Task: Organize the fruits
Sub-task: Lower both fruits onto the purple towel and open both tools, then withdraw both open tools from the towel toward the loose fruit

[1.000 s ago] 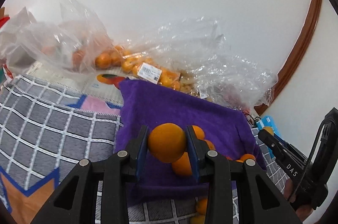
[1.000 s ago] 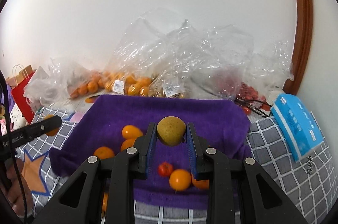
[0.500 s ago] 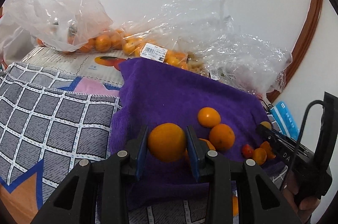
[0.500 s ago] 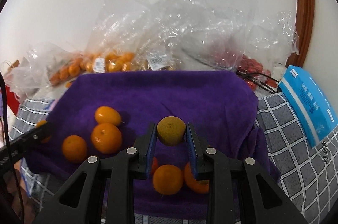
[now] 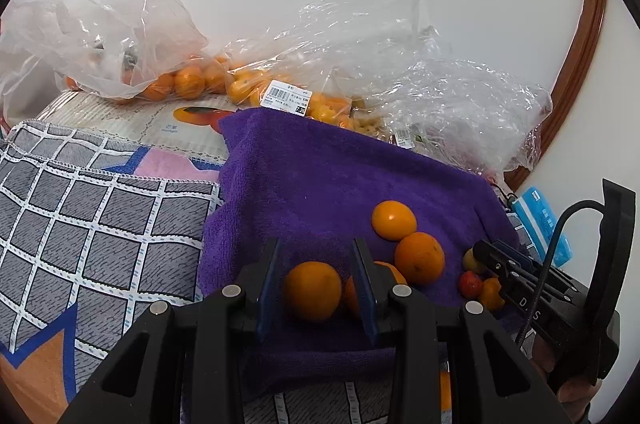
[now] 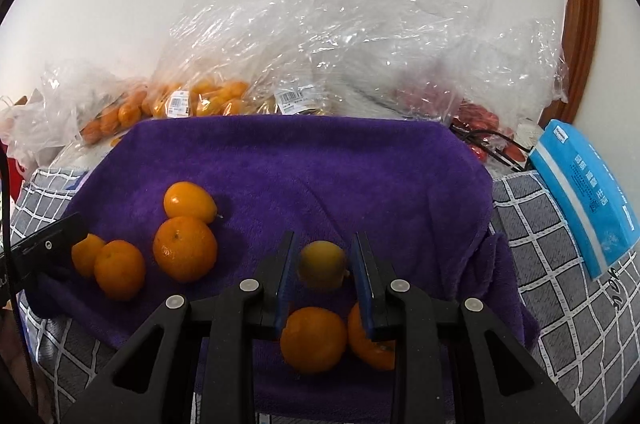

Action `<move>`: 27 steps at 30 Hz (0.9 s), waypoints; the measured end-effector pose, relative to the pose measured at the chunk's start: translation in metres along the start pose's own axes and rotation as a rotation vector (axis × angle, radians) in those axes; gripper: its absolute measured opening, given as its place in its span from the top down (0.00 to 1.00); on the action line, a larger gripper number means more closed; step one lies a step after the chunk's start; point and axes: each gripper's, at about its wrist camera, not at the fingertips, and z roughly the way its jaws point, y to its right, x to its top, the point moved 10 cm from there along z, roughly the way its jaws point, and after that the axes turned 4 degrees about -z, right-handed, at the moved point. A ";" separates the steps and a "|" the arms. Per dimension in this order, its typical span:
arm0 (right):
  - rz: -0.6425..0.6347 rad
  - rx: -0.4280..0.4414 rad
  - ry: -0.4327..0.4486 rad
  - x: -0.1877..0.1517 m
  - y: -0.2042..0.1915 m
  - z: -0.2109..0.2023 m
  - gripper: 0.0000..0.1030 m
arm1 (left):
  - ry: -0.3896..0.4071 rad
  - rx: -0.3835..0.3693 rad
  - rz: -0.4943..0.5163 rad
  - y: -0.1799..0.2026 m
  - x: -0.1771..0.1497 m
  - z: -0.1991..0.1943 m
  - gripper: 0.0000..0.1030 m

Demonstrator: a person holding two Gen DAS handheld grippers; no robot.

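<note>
My left tongs: closed on one orange, blue pads against its two sides. The fruit is round, so no long axis to record; it sits low over the near part of the purple towel.

My right tongs: closed on a yellow-green fruit, near-round, a small nub at its right side toward the right pad. It hangs over the towel's near middle, just behind two oranges lying under the tongs.

Loose on the towel, right wrist view: an oval orange fruit, long axis running left to right, a short stem at its right end; touching it in front, a large round orange; further left, two smaller ones side by side at my left tongs' tip.

Left wrist view: a small red fruit beside my right tongs.

Containers: clear plastic bags along the white wall. Left bags hold oranges, with printed labels; right bag holds small red fruits.

Other: blue packet on the checked cloth, right of the towel.
</note>
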 end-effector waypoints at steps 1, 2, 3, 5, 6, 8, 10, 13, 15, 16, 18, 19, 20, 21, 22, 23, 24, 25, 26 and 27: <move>0.003 -0.001 0.000 0.000 0.001 0.000 0.73 | 0.000 0.001 0.000 0.000 0.000 0.000 0.68; 0.006 -0.001 0.001 0.000 0.001 0.000 0.73 | 0.000 0.000 0.000 0.000 0.000 0.000 0.68; 0.011 -0.002 0.001 0.000 0.001 -0.001 0.73 | 0.000 0.000 0.000 0.000 0.000 0.000 0.68; 0.022 -0.005 0.004 0.000 0.003 -0.002 0.72 | 0.000 0.000 0.000 0.000 0.000 0.000 0.68; 0.025 -0.005 0.005 0.000 0.004 -0.002 0.71 | 0.000 0.001 0.000 0.000 0.000 0.000 0.68; 0.027 -0.006 0.011 0.000 0.005 -0.004 0.69 | 0.001 0.002 0.003 0.000 0.000 0.000 0.68; 0.026 -0.012 0.020 0.000 0.005 -0.007 0.64 | 0.001 0.002 0.007 0.000 0.000 0.000 0.67; 0.021 -0.026 0.045 0.003 0.006 -0.013 0.55 | 0.002 0.003 0.013 0.001 0.000 0.000 0.65; 0.022 -0.029 0.062 0.005 0.005 -0.017 0.51 | 0.003 0.005 0.016 0.001 0.000 0.000 0.64; 0.022 -0.029 0.071 0.005 0.005 -0.019 0.50 | 0.004 0.006 0.016 0.002 0.000 -0.001 0.63; 0.023 -0.033 0.080 0.006 0.006 -0.022 0.49 | 0.007 0.008 0.018 0.002 0.000 -0.001 0.61; 0.027 -0.033 0.088 0.007 0.007 -0.024 0.48 | 0.009 0.010 0.018 0.002 -0.001 -0.002 0.61; 0.030 -0.034 0.093 0.007 0.007 -0.026 0.48 | 0.011 0.011 0.018 0.002 0.000 -0.002 0.60; 0.033 -0.036 0.097 0.008 0.008 -0.027 0.48 | 0.014 0.011 0.015 0.002 0.000 -0.003 0.60; 0.037 -0.035 0.102 0.008 0.008 -0.029 0.48 | 0.019 0.011 0.010 0.001 0.000 -0.004 0.59; 0.041 -0.031 0.108 0.009 0.007 -0.030 0.48 | 0.021 0.011 0.006 0.000 0.001 -0.004 0.57; 0.047 -0.031 0.112 0.009 0.007 -0.032 0.48 | 0.024 0.010 0.000 -0.001 0.001 -0.005 0.57; 0.052 -0.029 0.122 0.010 0.007 -0.034 0.48 | 0.026 0.011 -0.006 -0.002 0.002 -0.005 0.57; 0.051 -0.026 0.129 0.010 0.006 -0.035 0.48 | 0.028 0.011 -0.011 -0.003 0.002 -0.006 0.57; 0.044 -0.025 0.136 0.010 0.005 -0.037 0.48 | 0.031 0.011 -0.015 -0.004 0.002 -0.007 0.56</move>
